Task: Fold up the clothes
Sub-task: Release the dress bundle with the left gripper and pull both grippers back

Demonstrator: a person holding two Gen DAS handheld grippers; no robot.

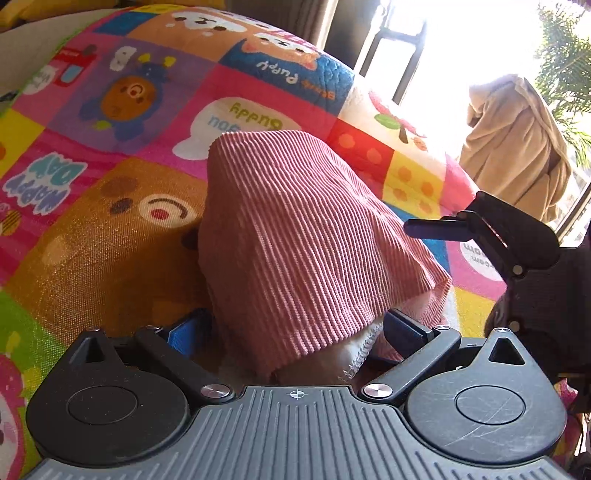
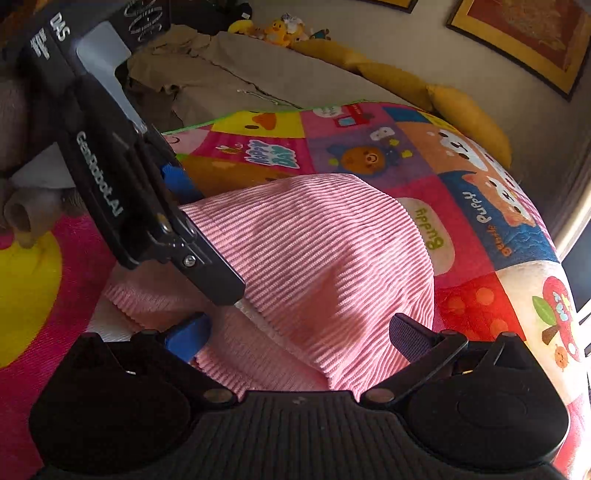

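Observation:
A pink ribbed garment [image 1: 295, 236] lies folded on a colourful cartoon blanket [image 1: 110, 110]; it also shows in the right wrist view [image 2: 314, 258]. My left gripper [image 1: 295, 332] is open, its jaws wide apart on either side of the garment's near edge, which bulges up between them. In the right wrist view the left gripper [image 2: 192, 221] reaches in from the upper left with its fingers at the garment's edge. My right gripper [image 2: 299, 332] is open, its jaws astride the garment's near corner. The right gripper [image 1: 461, 225] also shows at the right of the left wrist view.
The blanket [image 2: 480, 229] covers a bed. Yellow cushions [image 2: 424, 85] and plush toys [image 2: 277, 31] line the far wall. A beige cloth [image 1: 517, 147] hangs by a bright window. A beige sheet [image 2: 229, 74] lies beyond the blanket.

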